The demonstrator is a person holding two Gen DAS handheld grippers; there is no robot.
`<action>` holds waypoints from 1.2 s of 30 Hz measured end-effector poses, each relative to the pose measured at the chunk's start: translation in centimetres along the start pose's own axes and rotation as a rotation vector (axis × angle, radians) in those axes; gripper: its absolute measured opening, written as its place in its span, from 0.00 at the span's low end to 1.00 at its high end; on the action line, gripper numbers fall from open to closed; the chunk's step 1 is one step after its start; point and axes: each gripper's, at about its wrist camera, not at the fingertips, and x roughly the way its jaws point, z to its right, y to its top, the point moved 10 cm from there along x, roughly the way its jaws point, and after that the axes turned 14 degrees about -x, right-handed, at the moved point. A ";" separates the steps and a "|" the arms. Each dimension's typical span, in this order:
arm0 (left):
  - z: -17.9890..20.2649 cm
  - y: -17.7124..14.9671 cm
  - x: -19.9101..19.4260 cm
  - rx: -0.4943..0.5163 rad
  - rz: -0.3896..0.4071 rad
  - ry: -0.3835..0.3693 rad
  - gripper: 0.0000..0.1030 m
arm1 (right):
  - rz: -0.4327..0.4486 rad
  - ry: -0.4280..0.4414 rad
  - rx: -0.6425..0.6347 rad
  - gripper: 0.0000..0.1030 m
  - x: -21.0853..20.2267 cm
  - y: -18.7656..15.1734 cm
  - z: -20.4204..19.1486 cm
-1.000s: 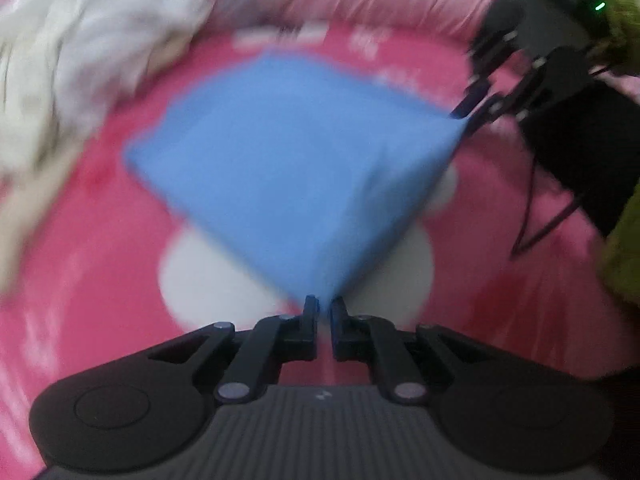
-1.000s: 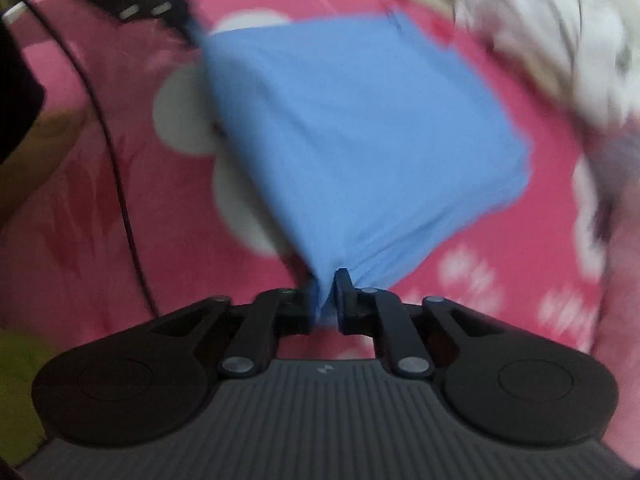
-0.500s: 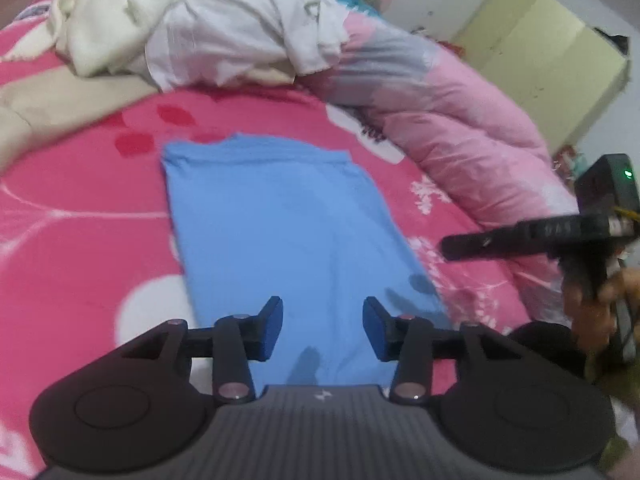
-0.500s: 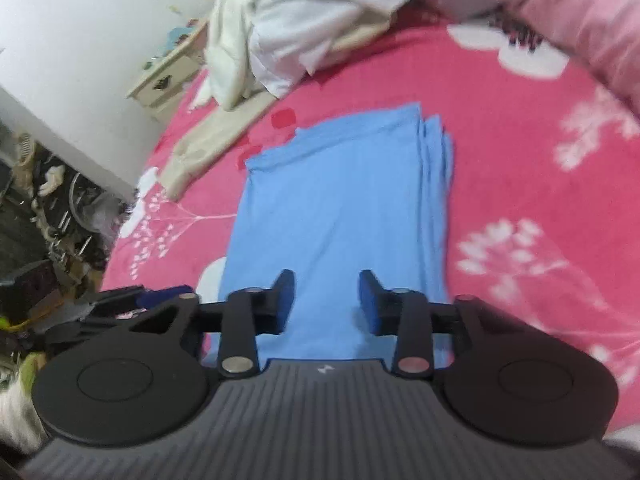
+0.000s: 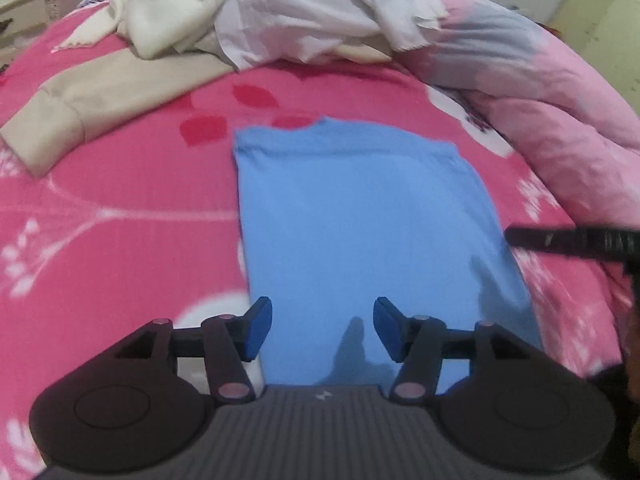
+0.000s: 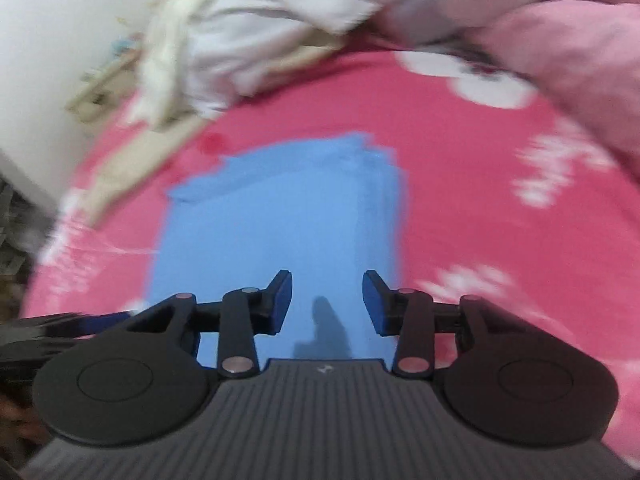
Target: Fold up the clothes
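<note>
Blue garment: the folded blue shirt [image 5: 360, 232] lies flat on the pink floral bed [image 5: 120, 216], a neat rectangle with stacked layer edges showing along its right side in the right wrist view [image 6: 280, 216].
Left tongs: the left tongs [image 5: 322, 330] hang over the shirt's near edge, jaws apart and opening, nothing between them.
Right tongs: the right tongs [image 6: 324, 300] hover over the same near edge, jaws apart yet closing, no cloth pinched that I can see.
Risk, snagging: closing jaws this low could catch only the top layer; lifting then would peel the fold open.
Risk, uneven grip: if one side bites more layers than the other, the next fold would likely skew.
Risk, clutter: the heap of white and cream clothes [image 5: 280, 12] and the beige sleeve [image 5: 92, 100] lie near the far end; sliding the shirt that way could tangle it.
Risk, view: the right wrist picture is blurred, so edge placement is hard to judge.
</note>
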 end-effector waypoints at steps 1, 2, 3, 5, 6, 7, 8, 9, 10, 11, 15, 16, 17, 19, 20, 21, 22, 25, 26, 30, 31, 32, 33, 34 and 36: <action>-0.2 0.0 0.9 -0.007 -0.014 0.039 0.56 | -0.017 0.023 0.001 0.37 1.1 -0.3 -0.3; -0.3 -0.3 1.6 0.012 -0.017 0.085 0.56 | -0.040 0.030 0.015 0.37 2.1 -0.9 -0.1; -0.4 -0.6 1.7 0.038 -0.004 0.113 0.56 | -0.067 0.025 0.040 0.34 2.9 -1.8 0.7; -0.5 -1.1 1.0 0.054 0.019 0.120 0.56 | -0.065 0.031 0.102 0.25 2.7 -2.9 2.4; -0.4 -1.0 0.6 0.056 0.038 0.118 0.56 | -0.056 0.027 0.129 0.25 2.2 -3.0 3.2; -0.1 -0.4 0.2 0.070 0.069 0.119 0.56 | -0.041 0.002 0.130 0.25 1.5 -2.5 3.9; 0.3 0.4 -0.2 0.089 0.103 0.122 0.56 | -0.019 -0.031 0.107 0.27 0.9 -1.7 4.2; 0.8 1.3 -0.3 0.113 0.129 0.129 0.56 | 0.007 -0.068 0.067 0.29 0.5 -0.6 4.3; 1.4 2.2 0.0 0.131 0.143 0.133 0.57 | 0.032 -0.086 0.031 0.30 0.4 0.6 4.2; 2.2 3.1 0.5 0.142 0.142 0.122 0.57 | 0.052 -0.082 0.007 0.30 0.7 1.7 3.9; 3.8 5.2 5.0 0.138 0.072 0.142 0.55 | 0.086 -0.023 -0.041 0.28 3.4 4.4 2.1; 3.5 5.5 6.2 0.131 0.053 0.176 0.54 | 0.074 -0.040 -0.055 0.28 4.7 4.5 2.4; 3.1 5.7 6.9 0.124 0.047 0.192 0.56 | 0.057 -0.065 -0.065 0.28 5.6 4.4 3.1; 2.8 5.8 7.2 0.110 0.044 0.182 0.58 | 0.018 -0.122 -0.025 0.14 6.9 4.1 5.3; 2.8 5.8 7.2 0.109 0.042 0.181 0.58 | 0.030 -0.113 0.037 0.14 6.7 4.3 6.0; 2.8 5.9 7.2 0.110 0.041 0.181 0.58 | 0.052 -0.100 0.076 0.17 6.3 4.9 6.1; 2.8 5.9 7.3 0.111 0.041 0.184 0.58 | 0.078 -0.090 0.073 0.19 5.9 5.8 5.6; 3.0 5.9 7.4 0.115 0.040 0.197 0.59 | 0.078 -0.009 0.044 0.19 7.0 7.1 3.4; 3.0 5.9 7.5 0.115 0.039 0.200 0.59 | 0.055 0.007 0.051 0.18 8.0 7.0 3.1; 2.9 6.0 7.4 0.106 0.030 0.199 0.59 | 0.033 -0.087 0.036 0.14 10.9 6.9 4.7; 2.9 6.0 7.4 0.104 0.029 0.200 0.59 | 0.052 -0.123 0.043 0.14 10.3 7.4 5.2; 2.9 6.0 7.3 0.104 0.028 0.200 0.59 | 0.073 -0.154 0.034 0.16 9.6 7.9 5.3; 2.9 6.0 7.3 0.106 0.028 0.201 0.59 | 0.092 -0.165 0.012 0.17 8.8 8.3 5.1; 2.9 6.0 7.3 0.108 0.029 0.202 0.59 | 0.106 -0.163 -0.013 0.17 7.9 8.5 4.6; 2.9 5.9 7.3 0.108 0.030 0.203 0.59 | 0.112 -0.145 -0.066 0.17 6.4 8.3 3.3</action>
